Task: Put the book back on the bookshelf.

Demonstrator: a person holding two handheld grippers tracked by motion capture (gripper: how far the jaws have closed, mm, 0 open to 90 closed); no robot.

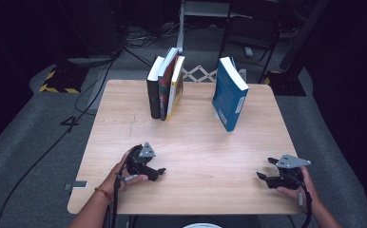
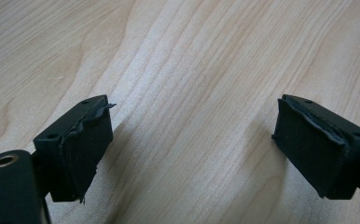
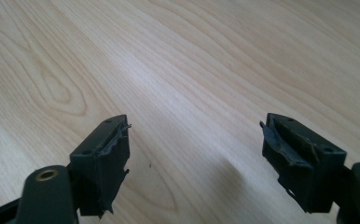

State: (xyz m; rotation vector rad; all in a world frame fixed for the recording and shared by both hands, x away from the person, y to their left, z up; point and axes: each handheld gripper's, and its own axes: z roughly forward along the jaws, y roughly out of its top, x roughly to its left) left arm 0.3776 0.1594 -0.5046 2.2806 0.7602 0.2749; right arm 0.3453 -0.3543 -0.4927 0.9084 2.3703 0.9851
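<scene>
Books: three stood together (image 1: 165,88) at the table's (image 1: 196,147) far edge, blue one (image 1: 229,92) upright alone to their right. Stiff, probably weighty, slick-covered; best pinched across the spine, low down. Left gripper (image 1: 159,172) and right gripper (image 1: 262,176) both gaping, empty, well short of either.

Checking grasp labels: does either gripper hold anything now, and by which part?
Nothing is held. The left gripper and the right gripper both stand open over the bare light wooden table.
</scene>
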